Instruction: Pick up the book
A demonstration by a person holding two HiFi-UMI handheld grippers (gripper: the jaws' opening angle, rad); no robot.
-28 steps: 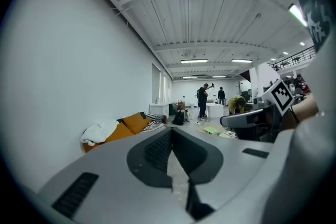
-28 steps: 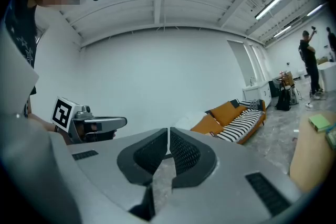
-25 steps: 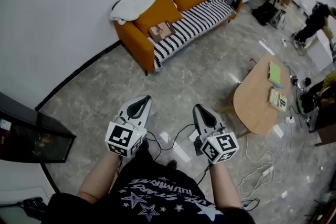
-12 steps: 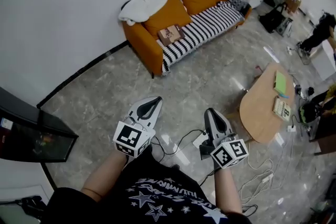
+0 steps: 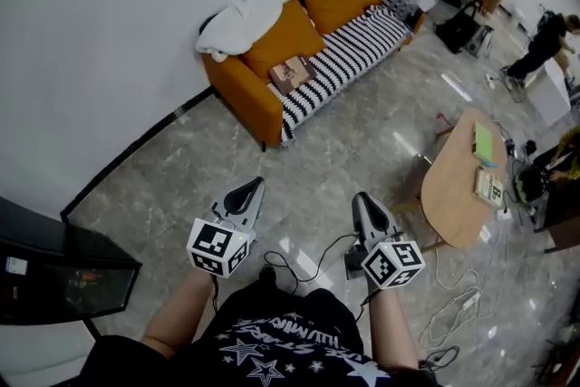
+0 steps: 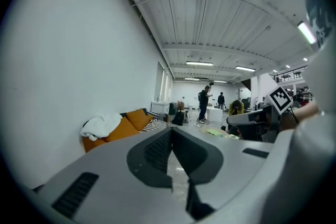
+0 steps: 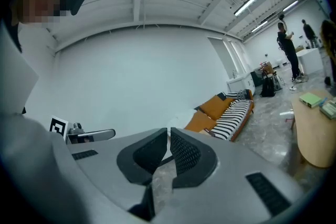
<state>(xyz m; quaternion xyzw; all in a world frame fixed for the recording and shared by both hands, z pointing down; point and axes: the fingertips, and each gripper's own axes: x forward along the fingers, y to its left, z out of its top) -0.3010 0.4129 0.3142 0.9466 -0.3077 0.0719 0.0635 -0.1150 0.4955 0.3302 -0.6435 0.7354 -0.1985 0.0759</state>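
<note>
Currently I hold my left gripper (image 5: 249,187) and right gripper (image 5: 363,200) clenched on nothing, side by side above the floor (image 5: 349,145), well apart from the book (image 5: 292,71) lying on the sofa (image 5: 249,100) seat at its blanket-covered end.

head view facing steeply down, both gripper views low and level, all sharing the far sofa (image 5: 344,50)
</note>
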